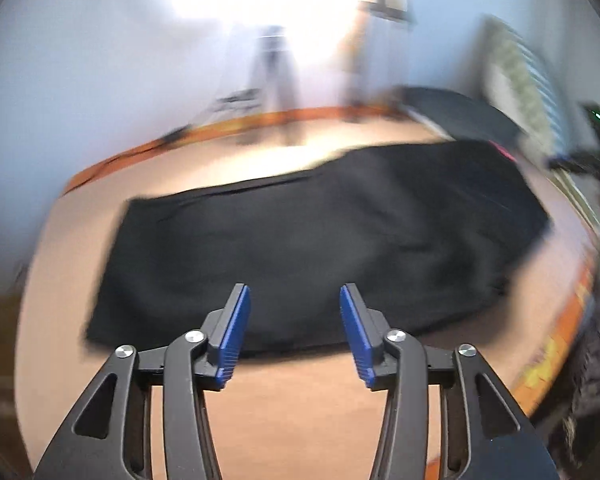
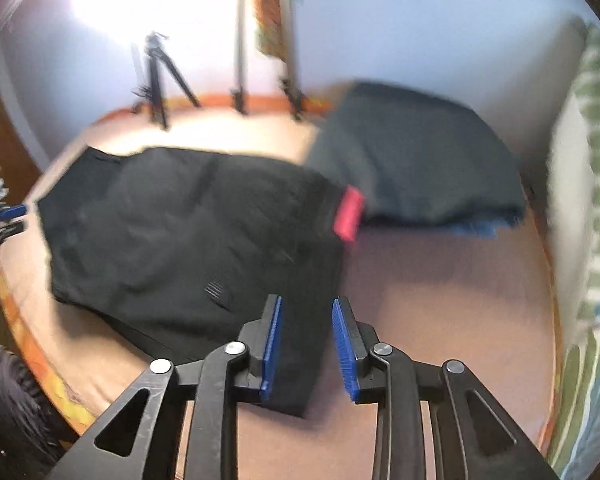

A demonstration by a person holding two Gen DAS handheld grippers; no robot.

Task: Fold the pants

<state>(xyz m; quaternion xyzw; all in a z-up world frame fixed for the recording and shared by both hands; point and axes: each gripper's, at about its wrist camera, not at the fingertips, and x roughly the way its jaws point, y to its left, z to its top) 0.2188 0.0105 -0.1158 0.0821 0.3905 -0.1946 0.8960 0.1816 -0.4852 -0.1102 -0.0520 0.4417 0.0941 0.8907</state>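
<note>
Starting at the jaws: both sets are spread wide with nothing between the blue pads. The left gripper [image 1: 295, 330] hangs over the near long edge of the black pants [image 1: 308, 236], roughly mid-length, and the right gripper [image 2: 306, 338] sits over the near corner at what looks like the waist end, where a red tag [image 2: 349, 213] pokes out. Both views are pretty smeared, so I can't say if either one is actually touching the cloth.

The pants lie flat on the tan table [image 1: 300, 408], looking already doubled leg over leg into one long strip, hem end out to the left. A second pile of dark folded clothes [image 2: 412, 160] sits just past the waistband, almost touching it, with a tripod [image 2: 158, 76] further back.

What I'd worry about from here:
- pinching only the top layer, so the bottom leg stays behind and the fold comes out crooked. The fabric looks thin and limp, easy to miss a layer.
- the two grips sitting at uneven spots along the edge, which would skew the fold line.
- the cloth swinging into that neighbouring pile and dragging it, since they're so close.
- the near corner slipping off the rounded table edge.
</note>
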